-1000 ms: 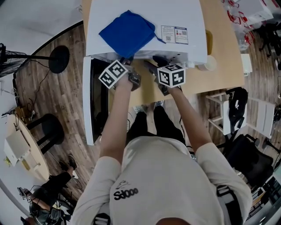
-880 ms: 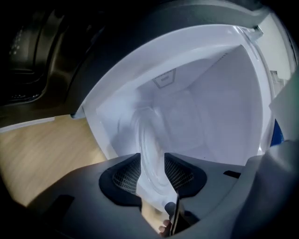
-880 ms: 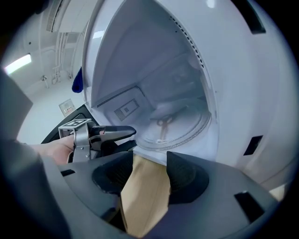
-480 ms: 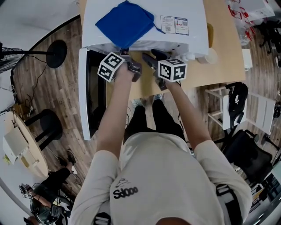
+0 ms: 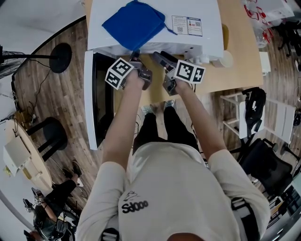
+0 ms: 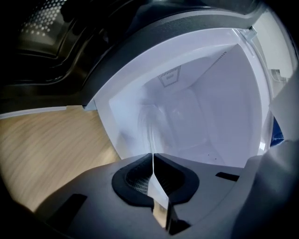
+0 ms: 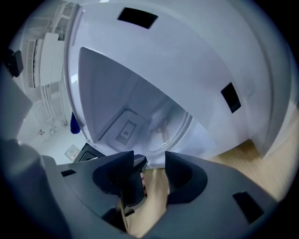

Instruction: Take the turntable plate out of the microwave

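left gripper just closed, clamped on near rim of clear round glass turntable plate; right gripper jaws apart, plate rim just ahead inside white microwave.

Plate: clear glass; only the rim sliver shows plainly, in the left hand-held gripper, whose jaws have just been closing on it. Beyond the jaws it fades into the white cavity.
Head view: the microwave top hides the cavity, the plate and both jaw pairs.
Sticker: print too small to read.
Dark piece: against one jaw of the right hand-held gripper; unidentifiable.
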`<state>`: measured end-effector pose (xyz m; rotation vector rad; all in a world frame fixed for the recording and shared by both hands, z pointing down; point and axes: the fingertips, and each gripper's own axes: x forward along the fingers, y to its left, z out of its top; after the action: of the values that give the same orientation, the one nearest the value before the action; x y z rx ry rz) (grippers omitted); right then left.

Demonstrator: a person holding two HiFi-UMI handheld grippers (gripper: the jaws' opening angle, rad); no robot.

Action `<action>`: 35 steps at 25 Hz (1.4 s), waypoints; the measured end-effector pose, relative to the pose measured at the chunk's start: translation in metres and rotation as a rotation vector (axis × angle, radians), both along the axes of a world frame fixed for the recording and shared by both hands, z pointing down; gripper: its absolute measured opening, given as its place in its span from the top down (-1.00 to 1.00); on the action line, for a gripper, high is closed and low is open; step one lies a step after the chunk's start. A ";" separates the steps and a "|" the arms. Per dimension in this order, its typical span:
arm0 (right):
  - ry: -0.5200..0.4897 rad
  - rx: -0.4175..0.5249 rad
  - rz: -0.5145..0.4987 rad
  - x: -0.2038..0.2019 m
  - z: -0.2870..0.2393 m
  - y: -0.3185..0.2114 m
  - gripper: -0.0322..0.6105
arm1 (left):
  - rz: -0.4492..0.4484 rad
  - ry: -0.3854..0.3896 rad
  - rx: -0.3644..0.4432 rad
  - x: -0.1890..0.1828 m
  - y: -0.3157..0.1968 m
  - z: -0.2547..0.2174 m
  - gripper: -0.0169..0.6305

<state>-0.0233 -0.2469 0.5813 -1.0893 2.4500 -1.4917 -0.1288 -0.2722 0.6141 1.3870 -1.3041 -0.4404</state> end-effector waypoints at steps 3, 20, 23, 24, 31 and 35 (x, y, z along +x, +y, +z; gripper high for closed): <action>-0.017 -0.029 0.011 -0.004 0.005 -0.004 0.29 | 0.007 -0.013 0.008 0.001 0.000 0.000 0.87; -0.059 -0.090 0.169 0.003 0.016 -0.026 0.37 | 0.010 -0.082 0.094 0.007 -0.011 -0.033 0.89; -0.053 -0.078 0.162 0.005 0.015 -0.028 0.37 | -0.037 -0.149 0.067 -0.006 -0.004 -0.023 0.88; -0.056 -0.073 0.157 0.004 0.014 -0.028 0.37 | -0.047 -0.160 0.060 -0.010 -0.002 -0.019 0.85; -0.130 -0.039 0.159 -0.002 0.005 -0.030 0.28 | 0.014 -0.093 0.047 0.002 -0.007 -0.010 0.59; -0.168 -0.041 0.195 0.003 0.005 -0.031 0.28 | 0.004 0.007 0.035 0.005 -0.008 -0.008 0.61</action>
<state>-0.0204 -0.2783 0.5861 -1.1236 2.1447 -1.5120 -0.1243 -0.2799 0.6061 1.4153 -1.2932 -0.4671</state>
